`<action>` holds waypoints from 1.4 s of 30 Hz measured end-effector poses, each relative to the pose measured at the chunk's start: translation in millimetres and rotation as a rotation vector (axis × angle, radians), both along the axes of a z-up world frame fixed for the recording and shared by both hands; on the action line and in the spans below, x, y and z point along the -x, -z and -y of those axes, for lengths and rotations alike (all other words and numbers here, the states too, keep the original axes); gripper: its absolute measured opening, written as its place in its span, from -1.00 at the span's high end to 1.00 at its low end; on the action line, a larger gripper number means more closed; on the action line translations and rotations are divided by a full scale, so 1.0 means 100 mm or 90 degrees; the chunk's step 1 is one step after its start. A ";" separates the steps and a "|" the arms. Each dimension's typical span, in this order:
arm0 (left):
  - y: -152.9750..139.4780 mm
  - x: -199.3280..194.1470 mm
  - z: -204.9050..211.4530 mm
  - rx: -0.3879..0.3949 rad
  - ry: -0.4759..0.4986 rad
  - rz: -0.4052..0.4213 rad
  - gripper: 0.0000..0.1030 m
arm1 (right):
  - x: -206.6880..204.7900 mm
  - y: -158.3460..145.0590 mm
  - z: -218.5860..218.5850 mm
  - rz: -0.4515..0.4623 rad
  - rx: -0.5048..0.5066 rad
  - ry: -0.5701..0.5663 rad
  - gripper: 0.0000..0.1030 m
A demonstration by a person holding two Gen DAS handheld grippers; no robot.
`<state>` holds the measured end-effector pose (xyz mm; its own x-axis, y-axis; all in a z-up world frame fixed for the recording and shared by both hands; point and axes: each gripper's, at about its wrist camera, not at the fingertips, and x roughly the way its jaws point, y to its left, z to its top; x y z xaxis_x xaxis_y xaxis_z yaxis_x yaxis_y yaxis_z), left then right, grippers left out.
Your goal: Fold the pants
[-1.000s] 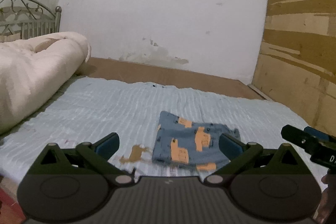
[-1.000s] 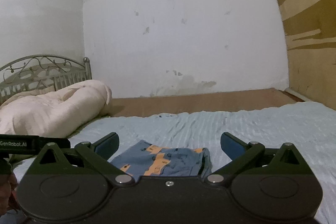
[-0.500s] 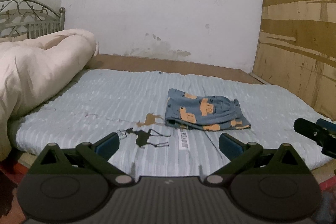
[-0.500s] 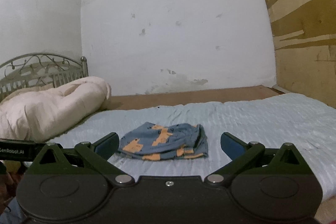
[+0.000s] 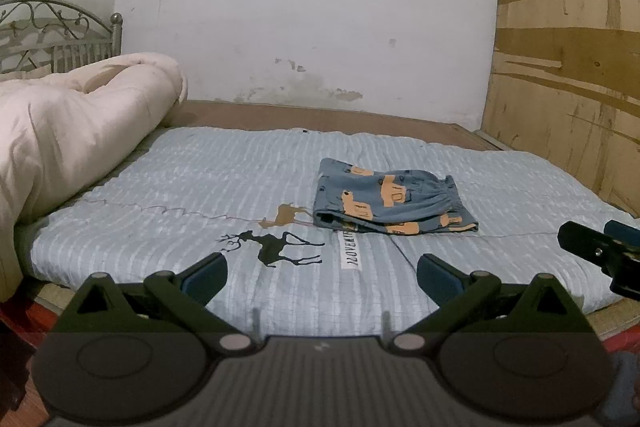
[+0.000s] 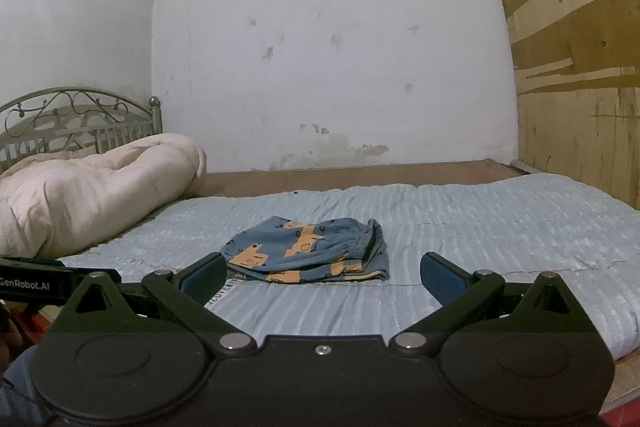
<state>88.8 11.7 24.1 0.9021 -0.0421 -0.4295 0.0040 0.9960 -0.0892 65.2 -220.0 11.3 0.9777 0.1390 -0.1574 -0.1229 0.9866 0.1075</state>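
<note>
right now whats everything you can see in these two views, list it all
pants: 1, blue with orange print, folded, lying on the bedspread near the middle of the bed
bedspread: 1, pale blue ribbed, covering the mattress
deer prints: 2, one black, one tan, on the bedspread just left of the pants
label: 1, white with dark lettering, on the bedspread in front of the pants
comforter: 1, cream, bunched at the head end on the left
headboard: 1, grey scrolled metal, behind the comforter
wall: 1, white, stained, behind the bed
wooden panel: 1, brown, on the right
left claw: 1, black with blue pads, open, empty
right claw: 1, black with blue pads, open, empty
</note>
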 end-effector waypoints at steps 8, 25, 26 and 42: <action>0.01 -0.01 -0.01 0.002 -0.002 -0.004 -0.99 | 0.00 0.02 0.01 -0.006 -0.003 0.000 -0.99; 0.01 -0.01 -0.02 0.003 -0.003 -0.005 -0.99 | -0.04 0.05 0.01 -0.011 -0.001 -0.003 -0.99; 0.02 -0.01 -0.02 0.003 -0.002 -0.005 -0.99 | -0.04 0.05 0.00 -0.011 -0.001 -0.003 -0.99; 0.10 -0.07 0.02 -0.009 -0.007 -0.040 -0.99 | -0.06 0.10 0.00 -0.019 0.001 -0.006 -0.99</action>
<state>95.6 10.0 14.4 0.8740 -0.0258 -0.4852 -0.0119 0.9971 -0.0746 70.8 -219.6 1.2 0.9712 0.1477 -0.1871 -0.1287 0.9856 0.1101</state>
